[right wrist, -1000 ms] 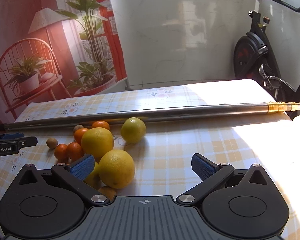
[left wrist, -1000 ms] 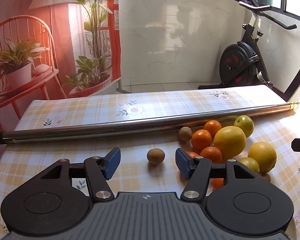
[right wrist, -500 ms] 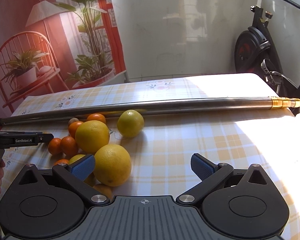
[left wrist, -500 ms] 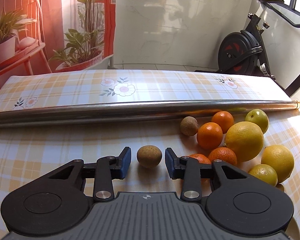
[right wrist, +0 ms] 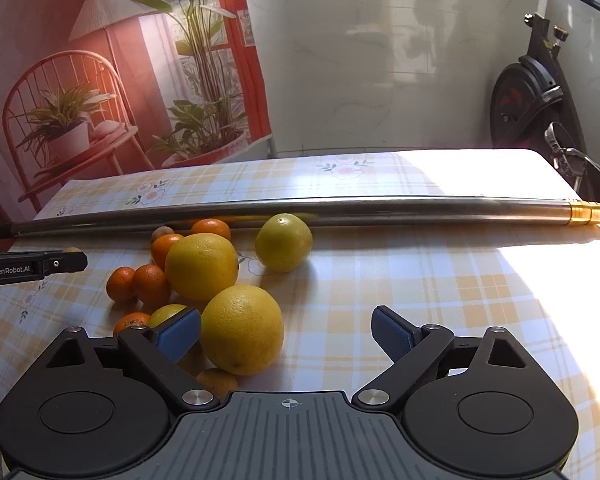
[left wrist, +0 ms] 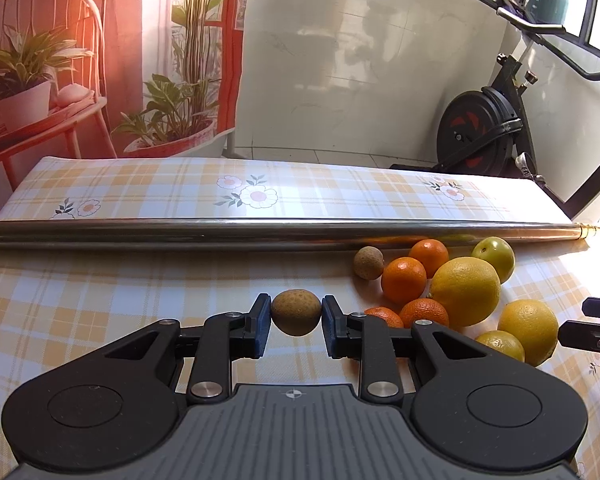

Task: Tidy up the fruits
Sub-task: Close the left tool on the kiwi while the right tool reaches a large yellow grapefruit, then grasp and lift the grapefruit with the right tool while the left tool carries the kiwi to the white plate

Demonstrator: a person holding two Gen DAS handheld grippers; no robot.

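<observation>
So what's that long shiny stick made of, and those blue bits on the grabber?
The long pole looks like polished metal, probably steel: it mirrors the fruit beside it. Its end piece looks brassy gold. The blue pads on the left gripper seem matte rubber or soft plastic, though that is hard to confirm.

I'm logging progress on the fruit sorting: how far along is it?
Barely started; nothing looks sorted yet. In hand: the left gripper has closed on one small brown fruit. Left: the oranges, lemons and other fruit sit heaped by the metal pole; the right gripper is open.
</observation>
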